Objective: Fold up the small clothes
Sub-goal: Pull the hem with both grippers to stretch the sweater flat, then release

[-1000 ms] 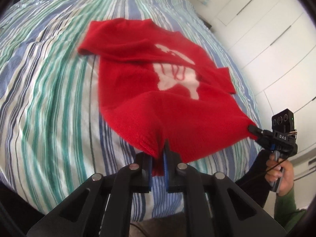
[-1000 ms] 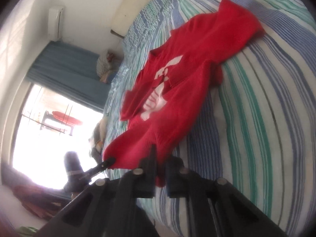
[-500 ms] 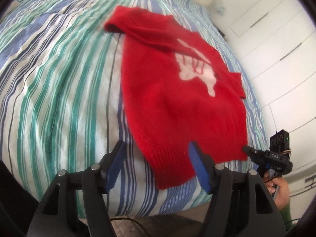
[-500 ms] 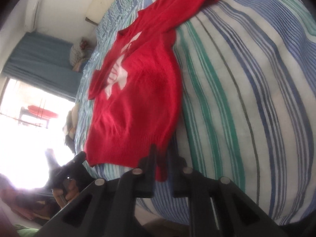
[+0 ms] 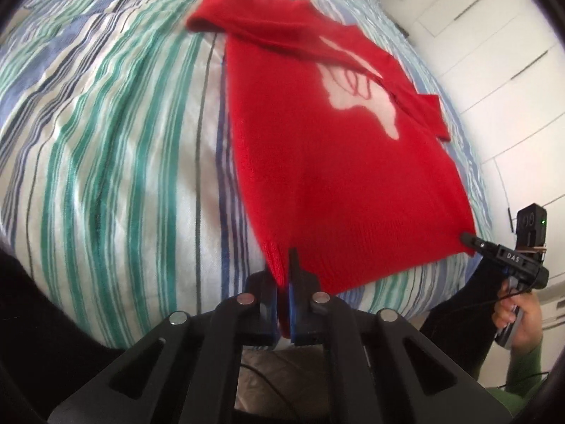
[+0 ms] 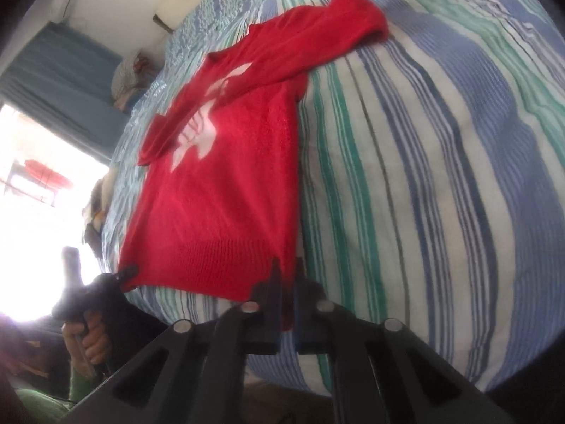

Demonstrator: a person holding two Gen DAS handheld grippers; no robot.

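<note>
Both hand-held grippers, left point(image 5: 284, 275) and right point(image 6: 287, 275), pinch sweater point(image 5: 339, 162) hem corners

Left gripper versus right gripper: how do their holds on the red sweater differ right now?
The left gripper is shut on the red sweater at the hem corner towards the window; the right gripper is shut on the opposite corner, towards the white wardrobe. Both pinch the ribbed hem at the striped bed edge.

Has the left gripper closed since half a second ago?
Yes. The left gripper has shut on the near hem corner of the red sweater on the striped bedspread.
</note>
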